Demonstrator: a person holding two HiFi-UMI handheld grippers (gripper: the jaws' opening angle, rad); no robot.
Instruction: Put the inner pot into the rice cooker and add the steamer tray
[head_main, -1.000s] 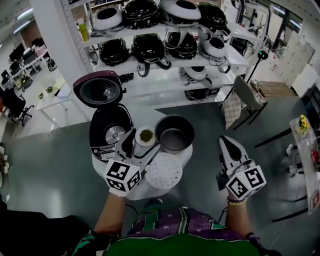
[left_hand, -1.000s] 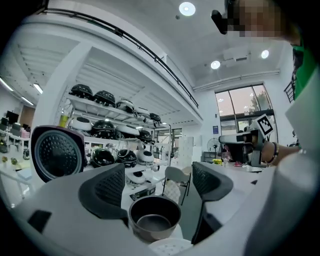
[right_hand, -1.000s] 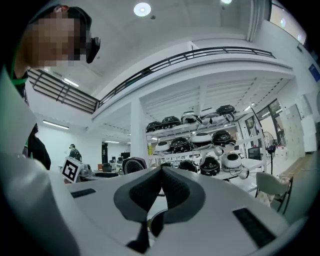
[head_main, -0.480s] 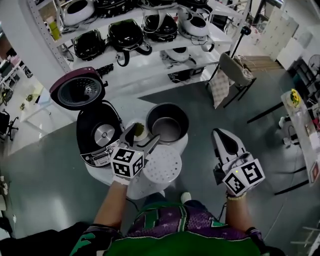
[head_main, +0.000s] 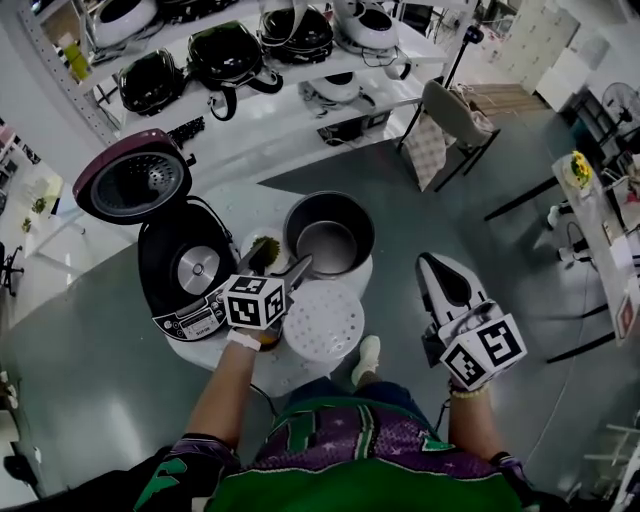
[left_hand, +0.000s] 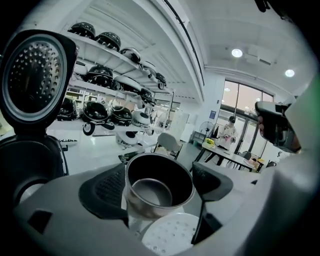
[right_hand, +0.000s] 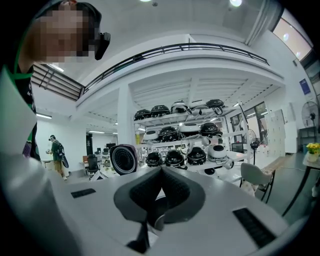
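- The rice cooker (head_main: 165, 255) sits at the left of the head view on a small round white table (head_main: 290, 372).
- Its lid (head_main: 128, 185) is up, so the hole in the middle is open and ready. Nothing is inside it; you can see the round plate at the bottom.
- The inner pot (head_main: 328, 235) stands on the table just to the right of the cooker. It is upright and looks empty. It is not in the cooker yet.
- The white steamer tray (head_main: 322, 320), a flat round thing with little holes, lies on the table just below the pot in the picture. It has not been put in either.
- A small bowl (head_main: 258, 243) with something green in it sits between the cooker and the pot.
- The left gripper (head_main: 283, 262) is over the table, pointing at the pot. Its jaws are wide apart. In the left gripper view the pot shows in the gap between them, but the pads do not look like they press on it. It holds nothing.
- The right gripper (head_main: 432, 265) hangs off to the right, well away from the table. Its jaws are closed tight on nothing.
- So no step looks done. I think the pot has to be grabbed first, lifted and set down in the cooker. Then the tray goes on top.
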